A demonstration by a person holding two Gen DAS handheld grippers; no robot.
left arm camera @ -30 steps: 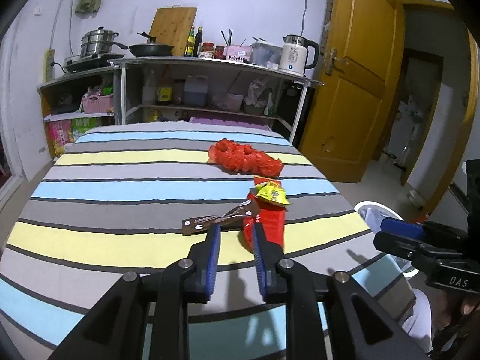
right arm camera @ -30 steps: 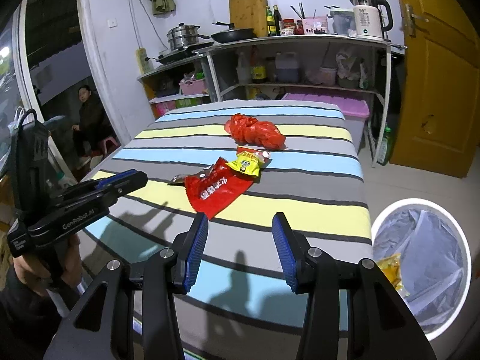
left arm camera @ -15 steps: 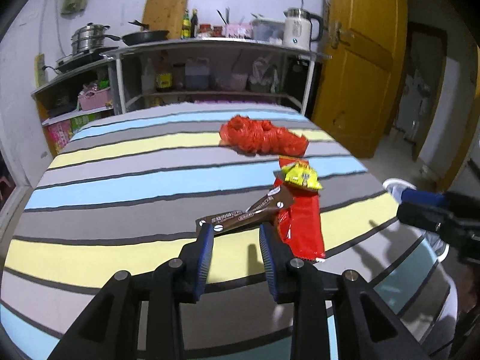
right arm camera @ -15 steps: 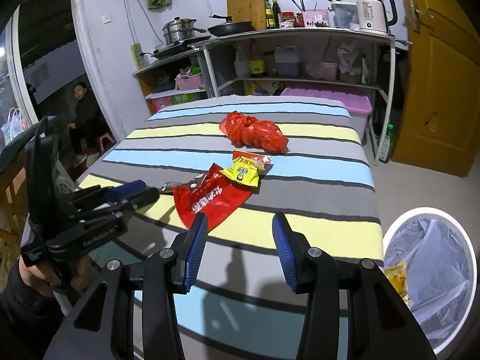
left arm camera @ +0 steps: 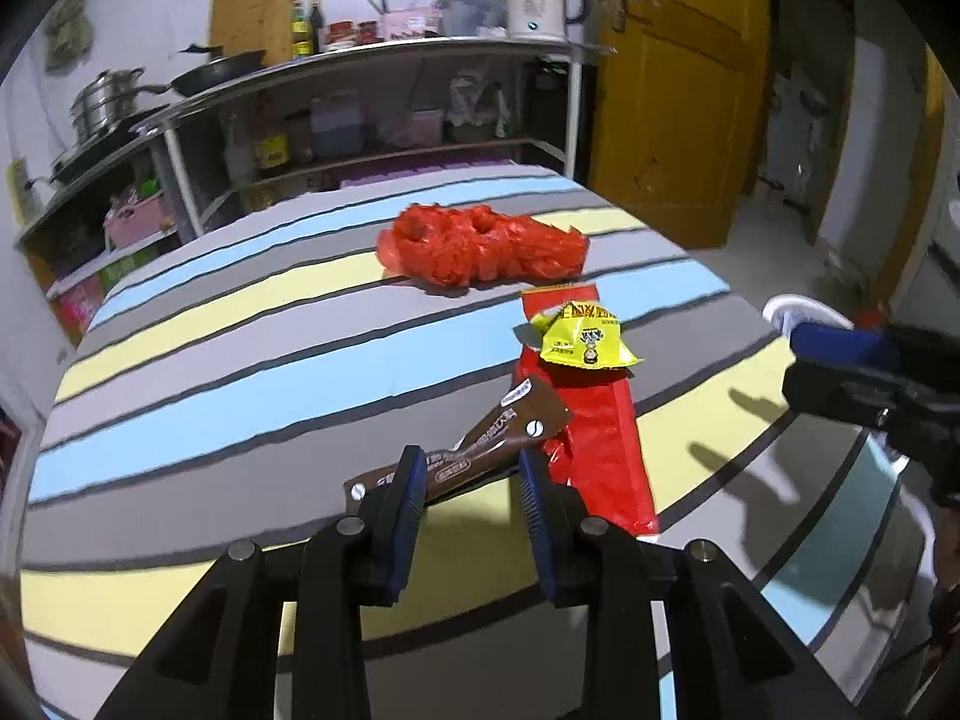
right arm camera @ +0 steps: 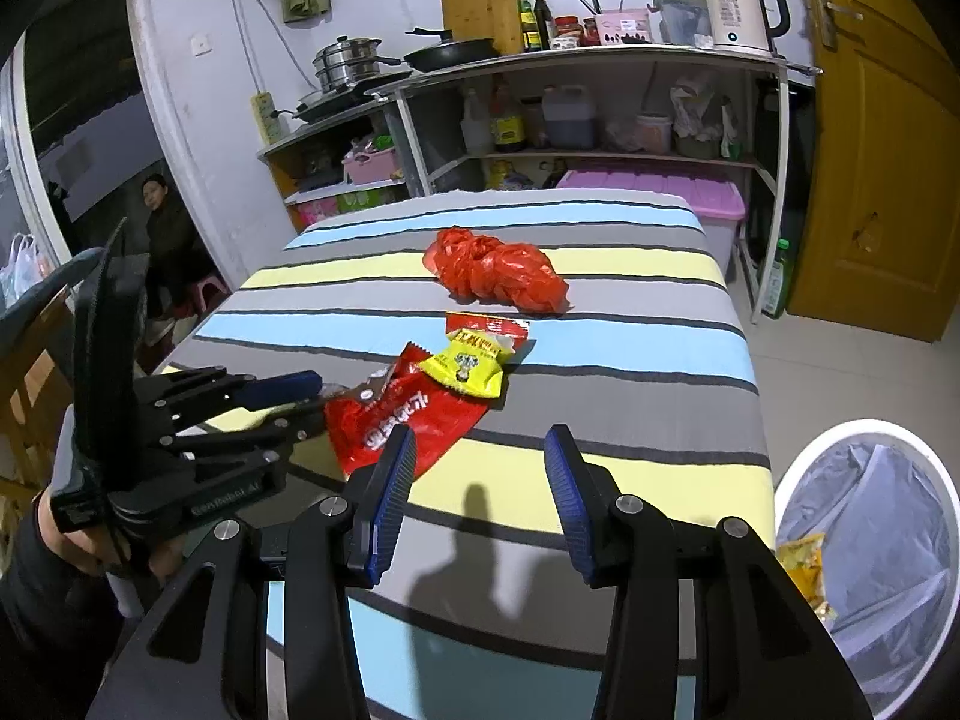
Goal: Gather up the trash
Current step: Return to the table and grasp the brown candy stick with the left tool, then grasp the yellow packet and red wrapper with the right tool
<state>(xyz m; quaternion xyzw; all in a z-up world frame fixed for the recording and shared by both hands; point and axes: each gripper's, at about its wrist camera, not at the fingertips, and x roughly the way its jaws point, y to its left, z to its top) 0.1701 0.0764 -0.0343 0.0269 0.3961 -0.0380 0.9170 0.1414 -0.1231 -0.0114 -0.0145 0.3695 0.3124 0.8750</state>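
While my left tongs (left arm camera: 471, 474) stand apart around the brown wrapper (left arm camera: 480, 450), my right tongs (right arm camera: 477, 468) hang apart and empty above the bench (right arm camera: 630, 396).

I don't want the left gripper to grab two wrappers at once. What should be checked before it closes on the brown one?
1. Brown wrapper lies between the left gripper fingers: ok.
2. Pads not yet pressing it: ok.
3. Red wrapper clear of the right-hand finger: cannot tell, it lies close.
4. Yellow wrapper out of reach: ok.
5. Right gripper empty, open: ok.
6. Bin beside the table, open: ok.
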